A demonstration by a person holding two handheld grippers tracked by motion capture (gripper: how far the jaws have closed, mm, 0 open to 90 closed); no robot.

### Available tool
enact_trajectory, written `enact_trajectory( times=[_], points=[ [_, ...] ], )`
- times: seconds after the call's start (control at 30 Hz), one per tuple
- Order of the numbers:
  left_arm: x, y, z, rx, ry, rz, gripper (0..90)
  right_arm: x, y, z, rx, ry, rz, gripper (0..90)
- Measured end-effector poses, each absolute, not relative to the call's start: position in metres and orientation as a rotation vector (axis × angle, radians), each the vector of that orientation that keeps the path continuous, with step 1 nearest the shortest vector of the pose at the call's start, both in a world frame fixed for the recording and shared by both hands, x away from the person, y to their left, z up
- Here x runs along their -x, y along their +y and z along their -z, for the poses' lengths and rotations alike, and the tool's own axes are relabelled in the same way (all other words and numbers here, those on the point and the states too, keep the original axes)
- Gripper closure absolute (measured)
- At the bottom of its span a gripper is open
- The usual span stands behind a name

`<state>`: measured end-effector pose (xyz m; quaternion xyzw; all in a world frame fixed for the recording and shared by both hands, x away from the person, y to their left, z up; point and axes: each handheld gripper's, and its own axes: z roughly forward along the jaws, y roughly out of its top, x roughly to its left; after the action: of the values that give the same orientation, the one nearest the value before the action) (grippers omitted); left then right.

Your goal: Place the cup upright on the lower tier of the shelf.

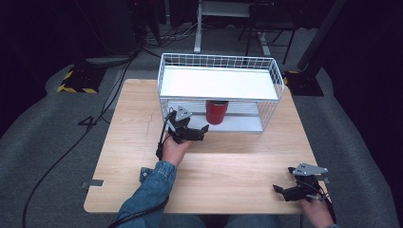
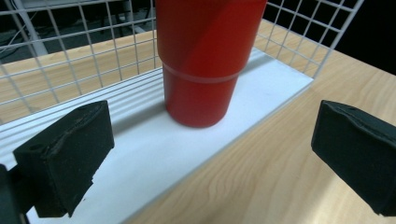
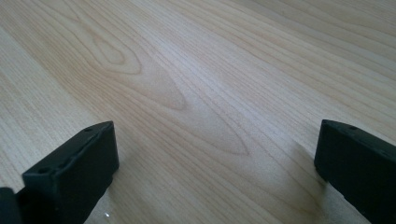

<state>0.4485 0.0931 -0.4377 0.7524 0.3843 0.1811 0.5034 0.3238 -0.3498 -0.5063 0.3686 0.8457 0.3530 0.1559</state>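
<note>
The red tumbler [image 2: 203, 60] stands upright on the wire rack's lower shelf [image 2: 154, 149], near its front edge. My left gripper [image 2: 210, 158] gapes empty before it (my right gripper [image 3: 215, 163] idles, also spread); rushing in could clip the rack's upper shelf [image 1: 218, 83] or topple it.

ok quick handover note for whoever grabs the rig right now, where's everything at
Left tongs: open, empty, at the front of the white wire rack, aimed at the red plastic tumbler but not touching it.
Right tongs: open, empty, low over the light wooden table near its front right corner.
Tumbler: upright on the rack's white lower shelf, under the upper shelf.
Done: the left tongs are lined up with the tumbler.
Left: nothing is gripped yet. The likely next step is to ease the left tongs in, close on the tumbler's lower body and draw it out without catching the wire.
</note>
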Motion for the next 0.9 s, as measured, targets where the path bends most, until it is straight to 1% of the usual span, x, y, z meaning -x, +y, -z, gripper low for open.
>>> enact_trajectory(
  times=[0.53,0.77,0.9],
  points=[
    [-0.391,0.130,0.412,-1.813,0.901,-0.426,0.0,-0.328,-0.348,0.506,-1.045,2.429,-1.012,0.0],
    [-0.372,0.145,0.406,-1.837,0.867,-0.416,0.0,-0.328,-0.348,0.506,-1.045,2.429,-1.012,0.0],
    [-0.357,0.161,0.405,-1.862,0.847,-0.421,0.0,-0.328,-0.348,0.506,-1.045,2.429,-1.012,0.0]
  ],
)
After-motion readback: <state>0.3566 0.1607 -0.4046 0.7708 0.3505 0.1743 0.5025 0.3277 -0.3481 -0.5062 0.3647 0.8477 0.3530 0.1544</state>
